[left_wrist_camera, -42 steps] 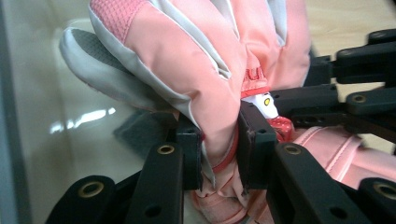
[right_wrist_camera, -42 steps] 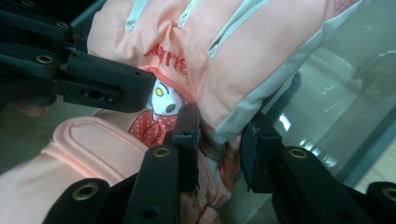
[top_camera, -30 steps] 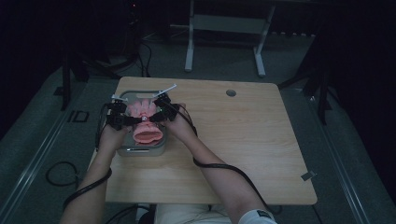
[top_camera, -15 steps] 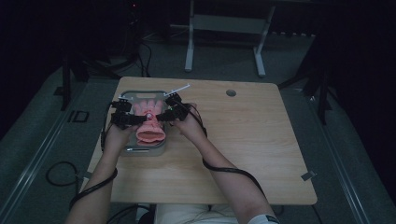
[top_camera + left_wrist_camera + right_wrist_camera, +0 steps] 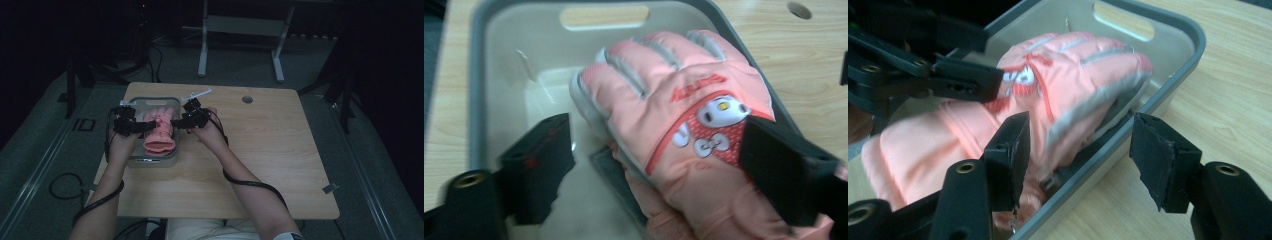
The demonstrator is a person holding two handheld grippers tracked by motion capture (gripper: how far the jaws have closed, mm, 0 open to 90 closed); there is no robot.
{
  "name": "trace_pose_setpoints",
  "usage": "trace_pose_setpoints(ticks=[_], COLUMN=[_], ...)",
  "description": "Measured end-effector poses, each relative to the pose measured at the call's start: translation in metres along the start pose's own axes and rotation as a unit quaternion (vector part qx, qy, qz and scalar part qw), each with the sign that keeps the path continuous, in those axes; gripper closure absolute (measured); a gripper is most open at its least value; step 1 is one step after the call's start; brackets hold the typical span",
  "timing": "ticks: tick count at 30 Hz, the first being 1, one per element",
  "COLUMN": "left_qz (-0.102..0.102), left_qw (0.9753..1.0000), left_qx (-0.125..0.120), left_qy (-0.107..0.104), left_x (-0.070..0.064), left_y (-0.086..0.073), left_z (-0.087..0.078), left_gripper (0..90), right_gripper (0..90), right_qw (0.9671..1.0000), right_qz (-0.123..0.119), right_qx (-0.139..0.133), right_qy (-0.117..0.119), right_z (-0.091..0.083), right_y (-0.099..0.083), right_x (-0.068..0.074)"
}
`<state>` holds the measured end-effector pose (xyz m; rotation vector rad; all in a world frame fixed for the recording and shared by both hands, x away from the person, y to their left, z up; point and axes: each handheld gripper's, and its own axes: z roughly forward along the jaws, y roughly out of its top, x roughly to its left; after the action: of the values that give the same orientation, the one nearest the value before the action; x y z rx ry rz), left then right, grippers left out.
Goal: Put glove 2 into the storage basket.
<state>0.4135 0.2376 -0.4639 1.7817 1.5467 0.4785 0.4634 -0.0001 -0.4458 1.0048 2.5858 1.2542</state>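
A pink glove (image 5: 159,131) lies in a grey tray (image 5: 150,162) at the left side of a wooden table (image 5: 260,165). The glove's fingers point away from the person, toward the handle hole in the tray's far wall. Its cuff hangs over the near part of the tray. On the back of the glove there is a small white cartoon face (image 5: 719,111) on a red patch.

The left gripper (image 5: 142,126) is at the left side of the glove. In the left gripper view its jaws are wide apart, with the glove (image 5: 684,130) between them, and one jaw is over the tray floor. It holds nothing.

The right gripper (image 5: 176,121) is at the right side of the glove. In the right gripper view its jaws are spread too. One jaw is next to the glove (image 5: 1048,95) and may be touching it, but the picture is blurry there. The other jaw is outside the tray (image 5: 1168,75), above the table.
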Motion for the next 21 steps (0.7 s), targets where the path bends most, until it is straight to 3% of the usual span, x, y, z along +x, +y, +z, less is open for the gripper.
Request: trace_pose_setpoints(ticks=[4, 10, 13, 21], left_qz=[0.003, 0.011, 0.026, 0.031], left_qw=[0.9998, 0.9997, 0.9993, 0.9992], left_qx=[-0.018, -0.018, -0.027, -0.022], left_qy=[-0.005, -0.010, -0.006, -0.011], left_x=[0.003, 0.004, -0.001, -0.003], left_y=[-0.001, 0.000, 0.002, 0.003], left_z=[-0.004, -0.008, -0.014, -0.013], left_gripper=[9.6, 8.3, 8.3, 7.9], right_gripper=[33.6, 28.2, 24.7, 22.4], right_qw=[0.9999, 0.9999, 0.9999, 0.9998], right_qz=[-0.008, -0.007, -0.007, -0.008], right_qx=[-0.008, -0.011, -0.013, -0.018], right_qy=[-0.004, -0.002, 0.006, 0.009], right_z=[-0.002, -0.005, -0.007, -0.009], right_y=[-0.001, -0.002, -0.004, -0.005], right_x=[0.002, 0.001, 0.001, 0.001])
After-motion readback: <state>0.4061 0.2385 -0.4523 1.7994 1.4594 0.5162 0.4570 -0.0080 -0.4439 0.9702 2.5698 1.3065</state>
